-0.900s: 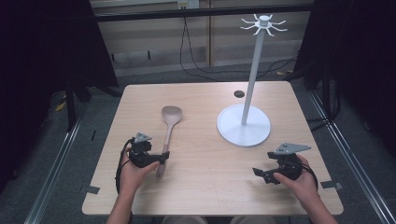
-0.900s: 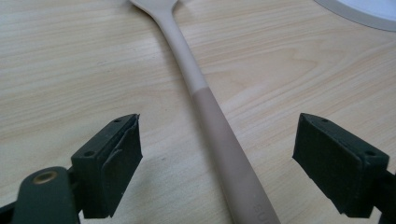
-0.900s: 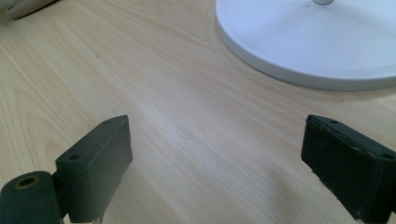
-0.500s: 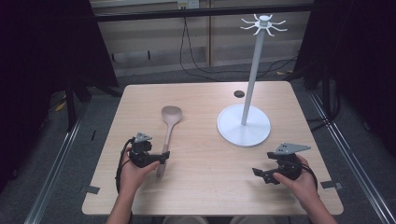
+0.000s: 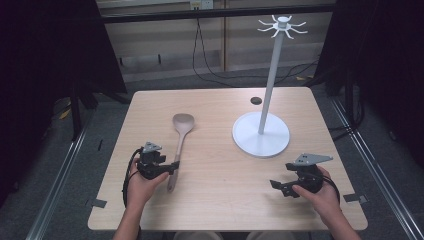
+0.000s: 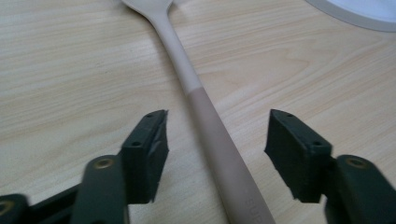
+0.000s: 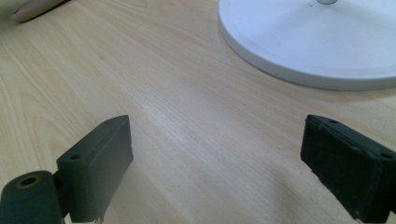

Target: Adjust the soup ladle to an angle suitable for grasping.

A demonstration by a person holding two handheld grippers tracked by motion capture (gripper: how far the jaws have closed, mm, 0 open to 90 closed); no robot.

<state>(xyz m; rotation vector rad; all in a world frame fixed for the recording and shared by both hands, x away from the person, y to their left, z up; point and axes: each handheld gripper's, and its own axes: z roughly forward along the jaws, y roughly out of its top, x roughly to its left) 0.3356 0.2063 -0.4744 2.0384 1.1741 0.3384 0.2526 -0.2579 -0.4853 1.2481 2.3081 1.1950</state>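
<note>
A: Wooden spoon (image 5: pixel 179 140) lies flat on the table (image 5: pixel 220 200), bowl toward the far edge, handle pointing back at the person. Left half of the table, well apart from the white stand (image 5: pixel 261 134).

B: Left hand-held gripper (image 5: pixel 170 169)?

A: At the handle's near end. In the left gripper view the handle (image 6: pixel 219 154) runs up between the two black jaws, gaps on both sides. Jaws spread, nothing clamped.

B: Any change over the last second?

A: Almost none. Compared with the two earlier high-view frames, the left hand-held gripper sits at the same spot by the handle and the spoon hasn't shifted. Straddling, not yet closed.

B: So pre-grasp.

A: My read, yes. Next move is likely closing on the handle. It sits a little left of centre between the jaws, so one pad may touch first and nudge it sideways.

B: Right side?

A: Right hand-held gripper (image 5: pixel 279 186) rests low near the table's front right corner, jaws wide apart, empty. Its own view shows bare table between them and the stand's round base (image 7: pixel 317 42) ahead. No movement from the earlier frames either.

B: Stand?

A: Upright pole with a ring of hooks (image 5: pixel 283 24) on top, nothing hanging. Small dark disc (image 5: pixel 256 100) on the table behind it.
</note>
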